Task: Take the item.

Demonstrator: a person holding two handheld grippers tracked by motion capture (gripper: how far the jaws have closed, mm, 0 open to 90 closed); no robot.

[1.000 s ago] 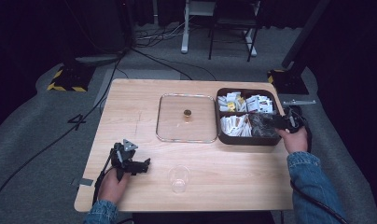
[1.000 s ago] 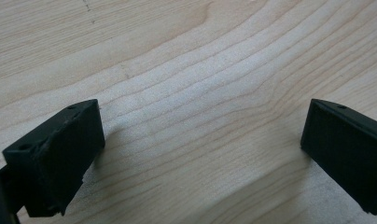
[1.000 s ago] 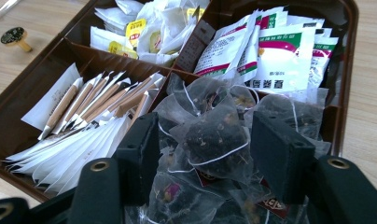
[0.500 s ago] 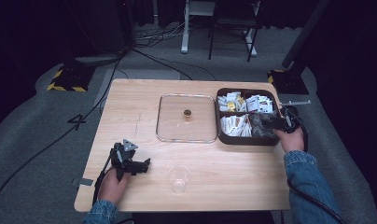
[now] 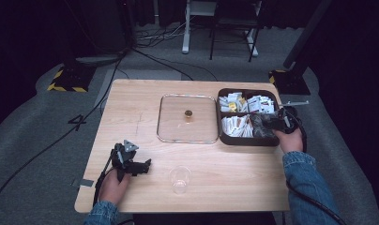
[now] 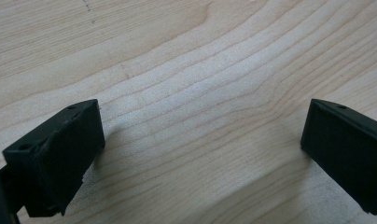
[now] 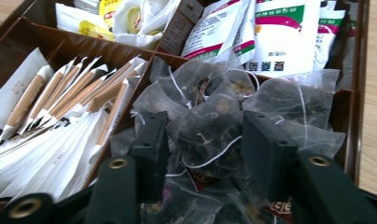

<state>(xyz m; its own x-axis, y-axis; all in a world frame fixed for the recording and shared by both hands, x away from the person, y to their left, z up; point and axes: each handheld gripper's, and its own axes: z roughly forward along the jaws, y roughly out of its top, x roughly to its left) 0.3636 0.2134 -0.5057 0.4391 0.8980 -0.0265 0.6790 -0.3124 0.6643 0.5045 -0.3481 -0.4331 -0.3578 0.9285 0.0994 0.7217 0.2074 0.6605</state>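
Observation:
A brown divided box (image 5: 247, 140) stands at the table's right side, holding paper sachets (image 7: 60, 116), printed packets (image 7: 280, 37) and mesh tea bags (image 7: 289, 102). My right gripper (image 7: 205, 119) reaches into the near right compartment (image 5: 262, 126). Its jaws are open, one on each side of a dark mesh tea bag (image 7: 210, 135) at the top of the pile. My left gripper (image 5: 145, 165) rests low over the bare wood at the front left. Its jaws (image 6: 200, 130) stand wide open with nothing between them.
A clear glass lid (image 5: 173, 122) with a small brown knob (image 5: 188, 114) lies flat at the table's middle, against the box's left side. A clear plastic cup (image 5: 180, 178) stands upright near the front edge, right of my left gripper. Cables cross the dark floor beyond.
The right hand has edged slightly deeper into the box. The left gripper has not moved.

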